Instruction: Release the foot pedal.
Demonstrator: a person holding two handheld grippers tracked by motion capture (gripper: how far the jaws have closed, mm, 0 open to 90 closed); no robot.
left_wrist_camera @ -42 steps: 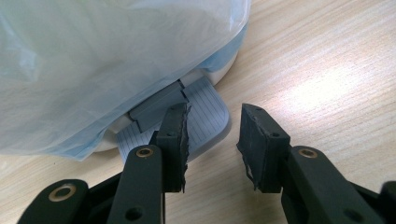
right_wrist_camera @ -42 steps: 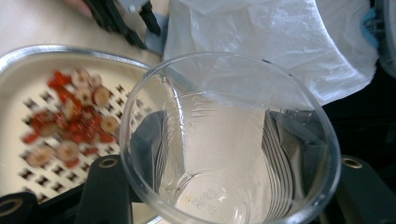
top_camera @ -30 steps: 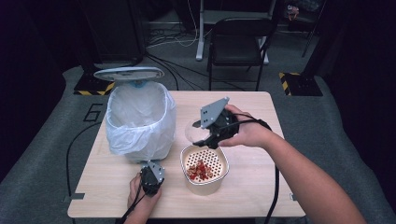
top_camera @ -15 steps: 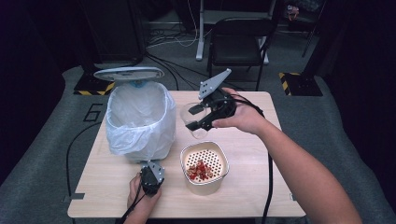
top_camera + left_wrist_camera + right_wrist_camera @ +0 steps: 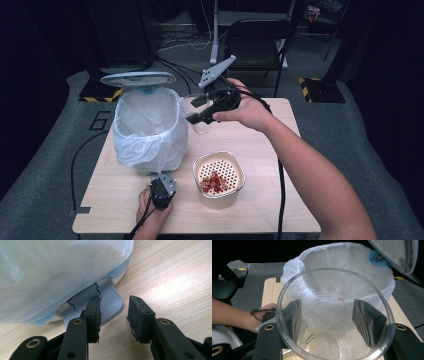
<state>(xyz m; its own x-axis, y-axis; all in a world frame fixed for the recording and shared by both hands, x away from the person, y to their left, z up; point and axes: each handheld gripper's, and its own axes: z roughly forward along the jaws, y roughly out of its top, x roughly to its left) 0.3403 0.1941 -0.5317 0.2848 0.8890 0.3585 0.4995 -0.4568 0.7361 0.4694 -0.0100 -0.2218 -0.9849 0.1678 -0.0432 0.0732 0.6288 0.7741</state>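
Observation:
My right gripper [image 5: 197,111] is shut on a clear glass cup [image 5: 199,117] and holds it tilted in the air beside the rim of the white-bagged pedal bin [image 5: 147,125]. In the right gripper view the jaws of my right gripper [image 5: 327,305] press both sides of the near-empty cup [image 5: 329,345], whose mouth faces the bin's open bag [image 5: 342,260]. My left gripper [image 5: 161,192] sits low at the bin's foot. Its jaws [image 5: 114,300] stand apart with nothing between them, and the left one rests at the grey ribbed pedal [image 5: 111,305]. The bin lid [image 5: 137,78] stands raised.
A cream strainer bowl [image 5: 235,192] with red scraps [image 5: 212,182] stands on the wooden table [image 5: 280,200], in front of the cup. A black chair [image 5: 257,37] and floor cables lie behind the table. The right arm crosses the table's right half.
My right gripper has carried the cup up and away from above the strainer bowl, toward the bin's rim. The left gripper has stayed at the pedal.

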